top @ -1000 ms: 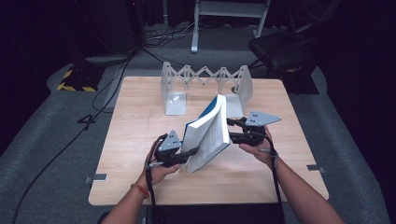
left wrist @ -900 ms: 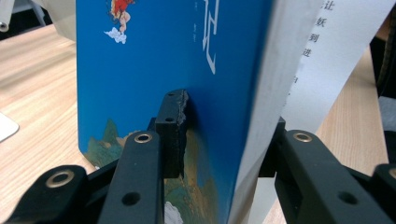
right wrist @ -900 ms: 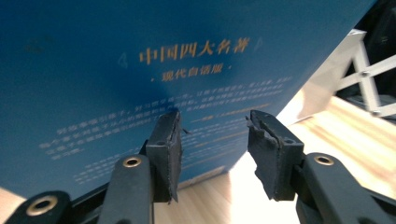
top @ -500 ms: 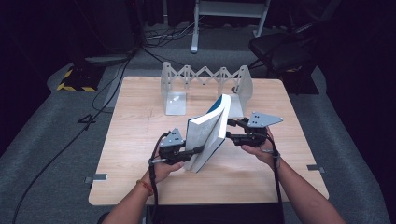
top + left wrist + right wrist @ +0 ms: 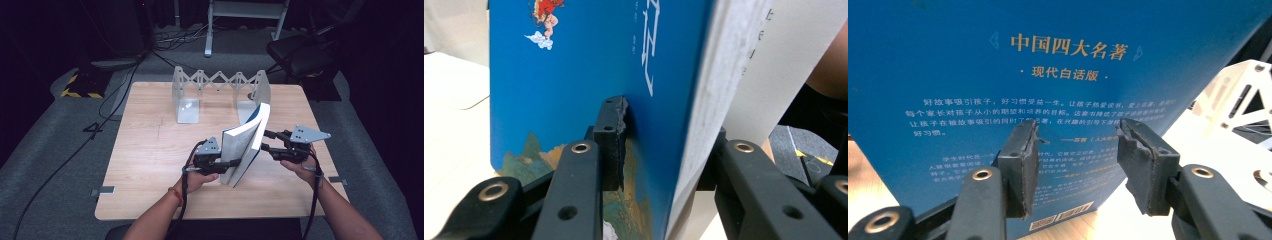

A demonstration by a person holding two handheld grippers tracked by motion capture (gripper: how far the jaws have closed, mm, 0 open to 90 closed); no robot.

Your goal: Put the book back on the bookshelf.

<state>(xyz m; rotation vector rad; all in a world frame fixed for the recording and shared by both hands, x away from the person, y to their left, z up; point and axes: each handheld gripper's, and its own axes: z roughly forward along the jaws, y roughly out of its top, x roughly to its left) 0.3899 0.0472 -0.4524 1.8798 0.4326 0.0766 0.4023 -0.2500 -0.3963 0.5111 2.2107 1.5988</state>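
A thick book (image 5: 248,142) with a blue cover stands tilted on its lower edge near the middle of the wooden table (image 5: 150,150). My left gripper (image 5: 227,164) is shut on its near lower corner. In the left gripper view one pad presses the blue front cover of the book (image 5: 574,60) and the other jaw lies behind the page block, so the left gripper (image 5: 659,145) clamps it. My right gripper (image 5: 267,141) stands just right of the book. Its jaws have just been opening. The right gripper (image 5: 1078,150) faces the back cover of the book (image 5: 973,75) with nothing between its pads.
A white folding bookend rack (image 5: 220,85) stands across the back of the table, just behind the book. Off the table there is a dark chair (image 5: 305,50) at the back right and a yellow-and-black striped box (image 5: 80,87) on the floor at the left, with cables.
The book has shifted right across the table in the left gripper. The right gripper has also moved right, staying beside the book's back cover.
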